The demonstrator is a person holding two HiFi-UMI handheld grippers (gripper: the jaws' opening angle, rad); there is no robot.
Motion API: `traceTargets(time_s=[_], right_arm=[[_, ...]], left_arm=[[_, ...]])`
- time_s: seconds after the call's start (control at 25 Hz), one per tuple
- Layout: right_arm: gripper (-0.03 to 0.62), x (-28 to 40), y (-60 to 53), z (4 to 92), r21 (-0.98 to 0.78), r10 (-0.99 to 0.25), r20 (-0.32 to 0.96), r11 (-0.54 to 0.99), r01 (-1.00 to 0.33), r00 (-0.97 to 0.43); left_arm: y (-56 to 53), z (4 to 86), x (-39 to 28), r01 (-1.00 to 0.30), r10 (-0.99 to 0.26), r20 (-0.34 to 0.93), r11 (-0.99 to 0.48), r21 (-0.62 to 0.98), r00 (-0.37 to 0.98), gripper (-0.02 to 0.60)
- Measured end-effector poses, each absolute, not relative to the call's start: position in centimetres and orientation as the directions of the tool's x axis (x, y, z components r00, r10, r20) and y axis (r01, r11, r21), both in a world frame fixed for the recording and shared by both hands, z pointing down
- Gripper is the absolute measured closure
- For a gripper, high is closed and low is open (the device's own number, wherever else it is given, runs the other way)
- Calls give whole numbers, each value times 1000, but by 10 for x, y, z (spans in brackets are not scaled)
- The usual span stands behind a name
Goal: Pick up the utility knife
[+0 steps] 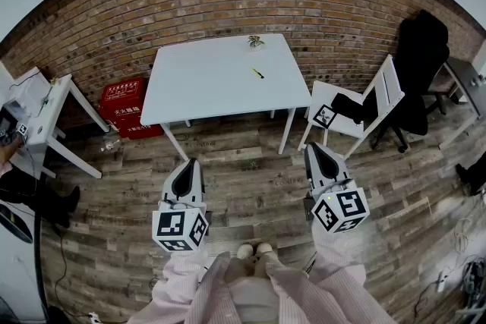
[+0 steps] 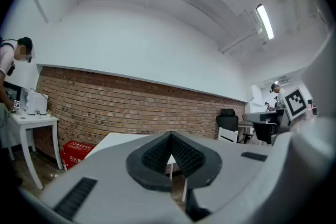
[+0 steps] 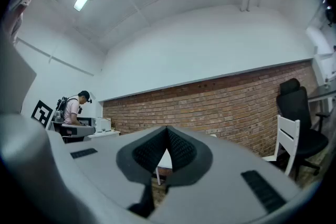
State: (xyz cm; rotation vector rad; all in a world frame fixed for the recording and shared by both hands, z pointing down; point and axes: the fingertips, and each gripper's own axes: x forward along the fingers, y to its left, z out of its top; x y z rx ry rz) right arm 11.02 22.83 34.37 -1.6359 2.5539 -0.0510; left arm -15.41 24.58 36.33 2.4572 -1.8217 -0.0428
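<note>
Head view, L to R:
- White side table point(image 1: 47, 99) at far L, partly cut off by the frame edge. Gear on it is too small to ID.
- Red box point(image 1: 124, 107) on the floor against the brick wall point(image 1: 304, 4). Print is unreadable.
- Left gripper point(image 1: 189, 163) is low in frame over the wood floor, pointing toward the white table point(image 1: 205, 83). In the left gripper view the jaws are closed tip to tip w/ nothing between them, and its body blocks the lower half of that view.
- Utility knife point(image 1: 258, 73) lies on the tabletop, R of centre. It's a thin yellow/black sliver, too small to tell the blade state, and well apart from both grippers.
- Small object point(image 1: 255, 42) at the table's far edge, can't ID.
- Right gripper point(image 1: 312, 149) is also over the floor, near the table's front R leg. In the right gripper view the jaws are closed and empty.
- White chair point(image 1: 380, 99) on the R w/ a marker cube point(image 1: 324, 116) on the seat. A dark item next to the cube is unclear.
- Black office chair point(image 1: 421, 57) behind it.
- Far R edge: cables and desk bits, cut off.
</note>
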Motion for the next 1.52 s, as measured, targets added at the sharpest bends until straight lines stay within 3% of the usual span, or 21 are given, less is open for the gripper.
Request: traceTargets(time_s=[0.6,0.96,1.32,1.52], right_arm=[[591,123,212,336,-81,-911,-111,407,-910,-398],[588,145,193,355,-114,-921,-68,390,-914,-384],[459,161,176,369,-155,-922,-49,388,-909,-385],[427,164,170,376,-164,-916,-43,400,-901,-399]], left_arm=[[230,356,-143,-954,-957,7,-290,80,292,589],[213,363,-124,-952,-955,18,-292,89,295,589],[206,373,-100,-950,-953,31,-296,104,301,589],[202,378,-93,-951,-955,37,-289,107,295,590]])
